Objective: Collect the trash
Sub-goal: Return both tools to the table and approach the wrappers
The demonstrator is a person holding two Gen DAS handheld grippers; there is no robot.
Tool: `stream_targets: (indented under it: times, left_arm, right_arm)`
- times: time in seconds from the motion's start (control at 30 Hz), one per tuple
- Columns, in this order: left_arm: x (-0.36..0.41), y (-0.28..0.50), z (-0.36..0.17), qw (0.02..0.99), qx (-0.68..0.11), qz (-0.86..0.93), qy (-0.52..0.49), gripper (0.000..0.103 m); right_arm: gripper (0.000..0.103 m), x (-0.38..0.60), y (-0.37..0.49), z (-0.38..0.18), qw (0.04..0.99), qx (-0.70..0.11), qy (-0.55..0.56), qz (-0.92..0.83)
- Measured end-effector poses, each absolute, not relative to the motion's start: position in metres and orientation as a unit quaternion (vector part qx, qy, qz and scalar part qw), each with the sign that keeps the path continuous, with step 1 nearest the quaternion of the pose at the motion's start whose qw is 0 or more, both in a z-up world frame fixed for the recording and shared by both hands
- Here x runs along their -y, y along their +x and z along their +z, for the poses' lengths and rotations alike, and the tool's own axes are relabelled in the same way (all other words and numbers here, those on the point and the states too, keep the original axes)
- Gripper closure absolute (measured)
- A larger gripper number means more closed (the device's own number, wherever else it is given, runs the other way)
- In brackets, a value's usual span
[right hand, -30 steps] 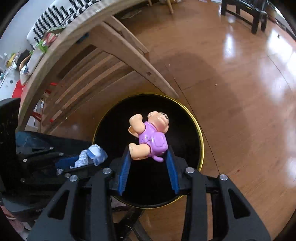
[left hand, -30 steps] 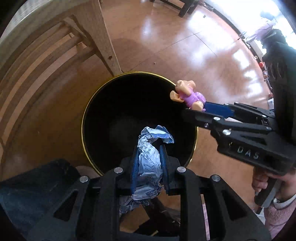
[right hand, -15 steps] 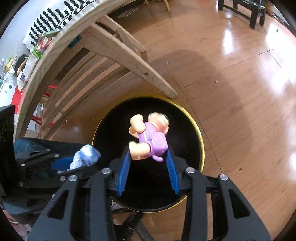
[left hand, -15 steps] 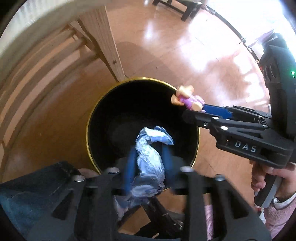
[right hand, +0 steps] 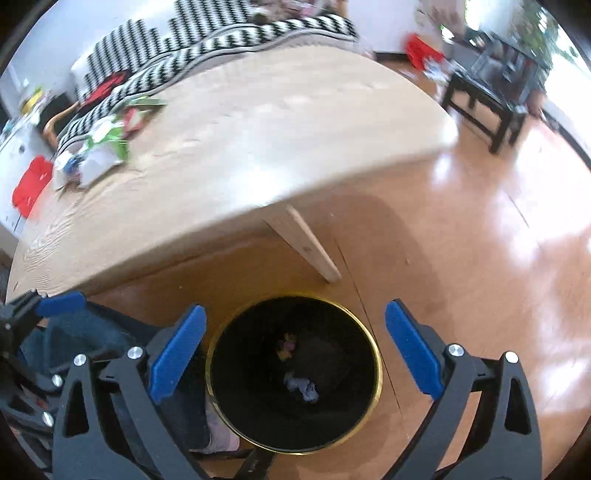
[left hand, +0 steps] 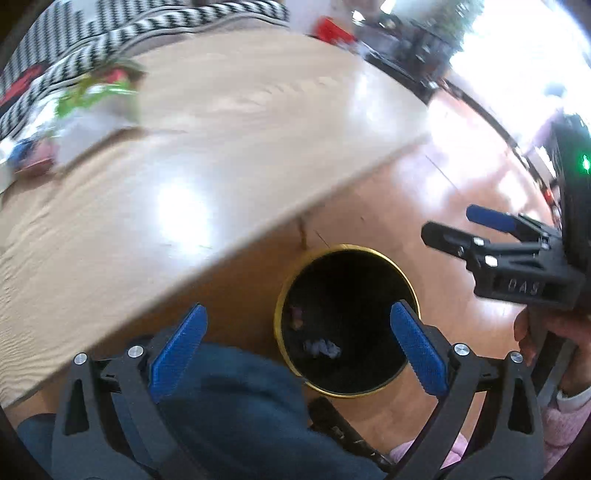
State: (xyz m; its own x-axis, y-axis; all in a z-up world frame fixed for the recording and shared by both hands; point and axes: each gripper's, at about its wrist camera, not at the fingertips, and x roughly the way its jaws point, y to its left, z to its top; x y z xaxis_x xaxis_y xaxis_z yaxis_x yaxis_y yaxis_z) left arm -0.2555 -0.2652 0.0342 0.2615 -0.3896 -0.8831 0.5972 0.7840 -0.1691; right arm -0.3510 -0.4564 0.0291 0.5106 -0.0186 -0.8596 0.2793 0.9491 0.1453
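Both grippers hang over a black bin with a gold rim (left hand: 280, 306) that stands on the wooden floor (right hand: 461, 266) just beside the leg of a pale wood worktop (left hand: 221, 122). The left gripper (left hand: 295, 332) has its blue fingers (left hand: 177, 347) spread wide apart, having just been opening, and nothing sits between them; the bin mouth shows in the gap toward 3 o'clock. The right gripper (right hand: 293, 338) likewise has its fingers (right hand: 412, 350) wide apart after just opening, empty, with the bin centred below them. At the bottom of the bin lie the crumpled wrapper (right hand: 303, 387) and, toward 12 o'clock from it, the small pink and purple toy figure (right hand: 288, 343); the left wrist view shows the same two dim shapes, the wrapper (left hand: 321, 349) and the figure (left hand: 297, 315). Only the left wrist view shows the right gripper from the side at 3 o'clock, with the person's hand (left hand: 554, 343) on its handle and a pink sleeve below. Only the right wrist view shows a dark bench (right hand: 487, 99) at 1 o'clock, the table leg (right hand: 306, 243) full length, and a tip of the left gripper at 9 o'clock. Both views show blurred green and white packets (right hand: 103, 144) left on the worktop near a striped cloth (right hand: 221, 33), well apart from the bin.
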Motion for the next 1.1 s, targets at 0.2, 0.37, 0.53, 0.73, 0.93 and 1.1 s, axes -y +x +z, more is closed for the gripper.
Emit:
stream_targets:
  times: [0.2, 0.37, 0.53, 0.73, 0.93, 1.1]
  left_arm:
    - [0.201, -0.224, 0.066, 0.822, -0.501, -0.263, 0.072, 0.007]
    - [0.156, -0.195, 0.071, 0.841, -0.494, -0.213, 0.06, 0.007]
    - [0.118, -0.171, 0.067, 0.851, -0.5, -0.157, 0.039, 0.007]
    - [0.09, -0.152, 0.061, 0.855, -0.501, -0.128, 0.033, 0.007]
    - [0.068, -0.128, 0.046, 0.852, -0.511, -0.109, 0.032, 0.007]
    - [0.047, -0.096, 0.047, 0.857, -0.507, -0.088, 0.035, 0.007]
  right_arm:
    - [0.007, 0.413, -0.311, 0.051, 0.871, -0.478, 0.101, -0.055]
    - [0.007, 0.371, -0.272, 0.064, 0.877, -0.473, 0.082, -0.024]
    - [0.007, 0.334, -0.236, 0.074, 0.879, -0.473, 0.059, 0.006]
    - [0.007, 0.296, -0.194, 0.075, 0.878, -0.477, 0.037, 0.032]
    - [0.007, 0.274, -0.164, 0.066, 0.871, -0.488, 0.027, 0.047]
    - [0.007, 0.268, -0.141, 0.063, 0.872, -0.487, 0.03, 0.051]
